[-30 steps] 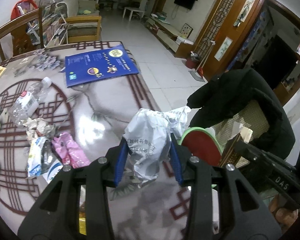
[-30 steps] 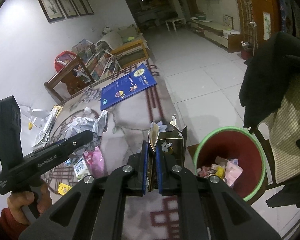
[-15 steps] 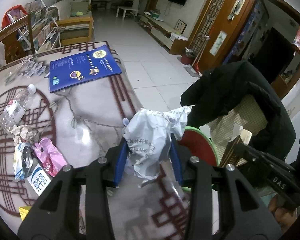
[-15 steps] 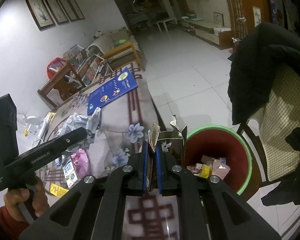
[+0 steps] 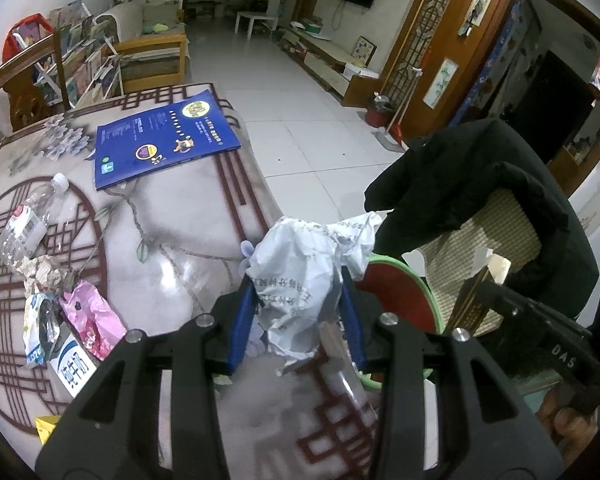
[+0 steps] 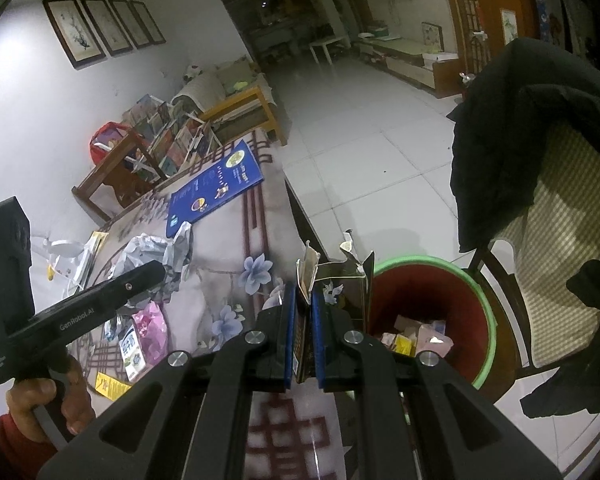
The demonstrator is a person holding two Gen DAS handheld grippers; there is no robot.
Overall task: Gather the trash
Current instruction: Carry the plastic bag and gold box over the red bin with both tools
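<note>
My left gripper (image 5: 298,312) is shut on a crumpled grey-white plastic bag (image 5: 300,276), held above the table's right edge beside the bin (image 5: 404,292). My right gripper (image 6: 304,320) is shut on a torn dark carton (image 6: 340,292), held at the table edge just left of the red bin with a green rim (image 6: 480,308). The bin holds several wrappers (image 6: 416,340). The left gripper and its bag also show in the right wrist view (image 6: 156,256).
On the table lie a blue booklet (image 5: 164,140), an empty clear bottle (image 5: 32,216), a pink wrapper (image 5: 88,320), crumpled paper (image 5: 44,272) and a milk carton (image 5: 72,364). A chair with a black coat (image 5: 480,196) stands behind the bin.
Both grippers have moved right along the table toward the bin, each keeping its load. The bin now sits closer and larger in the right wrist view.
</note>
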